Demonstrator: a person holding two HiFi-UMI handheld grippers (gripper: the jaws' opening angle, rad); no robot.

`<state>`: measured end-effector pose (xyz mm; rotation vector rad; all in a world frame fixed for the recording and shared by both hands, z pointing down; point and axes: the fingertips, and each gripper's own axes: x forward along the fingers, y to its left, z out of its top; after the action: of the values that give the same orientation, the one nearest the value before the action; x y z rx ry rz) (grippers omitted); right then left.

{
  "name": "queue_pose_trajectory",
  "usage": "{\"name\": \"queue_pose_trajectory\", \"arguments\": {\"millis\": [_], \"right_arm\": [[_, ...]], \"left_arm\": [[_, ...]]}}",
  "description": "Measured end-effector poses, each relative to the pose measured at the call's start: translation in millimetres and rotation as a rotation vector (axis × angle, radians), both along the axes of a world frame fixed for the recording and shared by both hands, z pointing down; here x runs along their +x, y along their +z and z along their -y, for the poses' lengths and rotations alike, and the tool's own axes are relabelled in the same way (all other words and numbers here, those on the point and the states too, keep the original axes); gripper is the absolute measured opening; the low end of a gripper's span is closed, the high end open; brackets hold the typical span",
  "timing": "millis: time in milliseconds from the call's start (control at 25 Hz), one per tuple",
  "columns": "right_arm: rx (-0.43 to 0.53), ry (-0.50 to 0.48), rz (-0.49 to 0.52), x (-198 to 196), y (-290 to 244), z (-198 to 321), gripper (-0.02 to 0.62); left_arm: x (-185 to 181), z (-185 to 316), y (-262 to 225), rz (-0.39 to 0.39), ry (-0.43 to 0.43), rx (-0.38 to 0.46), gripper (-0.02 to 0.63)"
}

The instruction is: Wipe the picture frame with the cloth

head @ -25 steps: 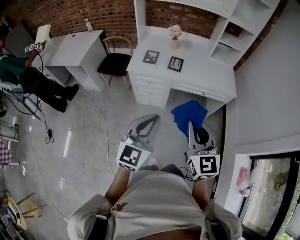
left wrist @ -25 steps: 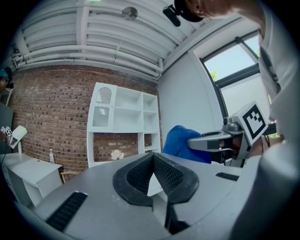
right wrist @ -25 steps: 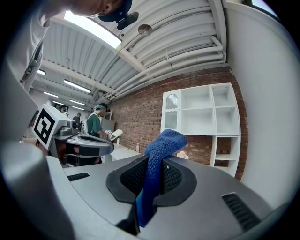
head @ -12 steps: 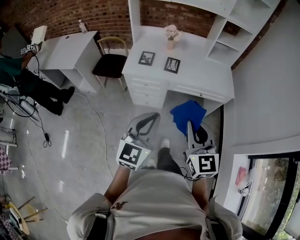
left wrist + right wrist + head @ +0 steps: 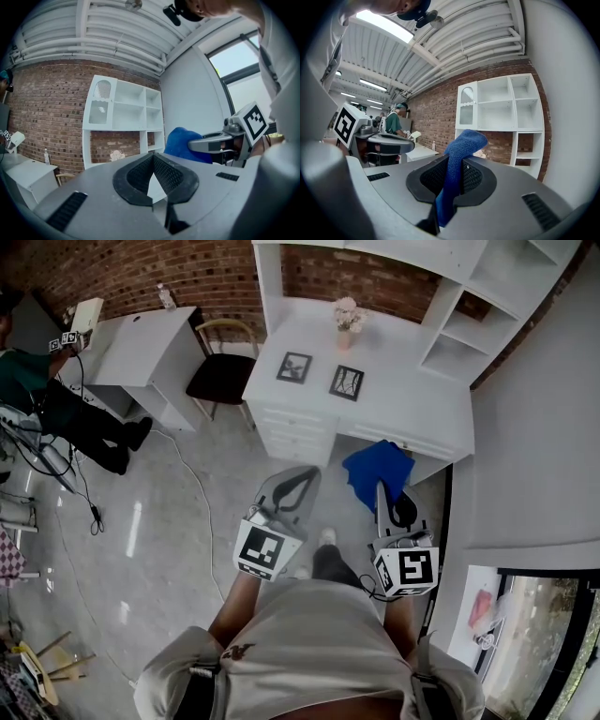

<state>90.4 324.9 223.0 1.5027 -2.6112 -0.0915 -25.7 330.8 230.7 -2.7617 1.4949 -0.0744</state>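
At the far left, a person in green (image 5: 37, 390) is sitting by a white side desk (image 5: 150, 338), and a dark-seated chair (image 5: 220, 376) is standing just right of it. The left gripper (image 5: 305, 476) is hanging over the floor (image 5: 169, 521) in front of the white tabletop (image 5: 403, 399); its fingers (image 5: 171, 176) are meeting at the tips with nothing between them. On the tabletop, well apart from both grippers, the left picture frame (image 5: 294, 367) and the right picture frame (image 5: 347, 382) are sitting side by side, with a vase of flowers (image 5: 346, 315) standing behind them. The right gripper (image 5: 380, 488) is hovering near the tabletop's front edge, its fingers (image 5: 473, 178) pinching the blue cloth (image 5: 375, 470), which is bunching out beyond the tips. White shelves (image 5: 469, 306) are rising at the right.
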Motion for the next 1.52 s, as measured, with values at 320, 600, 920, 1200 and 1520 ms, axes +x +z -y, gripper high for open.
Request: {"name": "queue_pose_trajectory", "arguments": {"millis": [320, 600, 920, 1200, 1520], "right_arm": [[-0.006, -0.017, 0.007, 11.6, -0.1, 49.2, 0.028], [-0.015, -0.042, 0.017, 20.9, -1.3, 89.4, 0.028], [-0.024, -0.07, 0.029, 32.6, -0.9, 129.1, 0.028], [-0.031, -0.092, 0.042, 46.3, 2.2, 154.0, 0.028], [-0.036, -0.112, 0.054, 48.1, 8.2, 182.0, 0.028]], "left_arm": [[12.0, 46.3, 1.4, -0.002, -0.015, -0.016, 0.002], [23.6, 85.8, -1.4, 0.006, -0.035, -0.018, 0.001], [37.3, 123.9, -2.7, 0.018, -0.06, -0.022, 0.002], [51.2, 144.3, -1.7, 0.027, -0.083, -0.028, 0.002], [57.4, 171.0, 1.3, 0.044, -0.089, -0.025, 0.001]]}}
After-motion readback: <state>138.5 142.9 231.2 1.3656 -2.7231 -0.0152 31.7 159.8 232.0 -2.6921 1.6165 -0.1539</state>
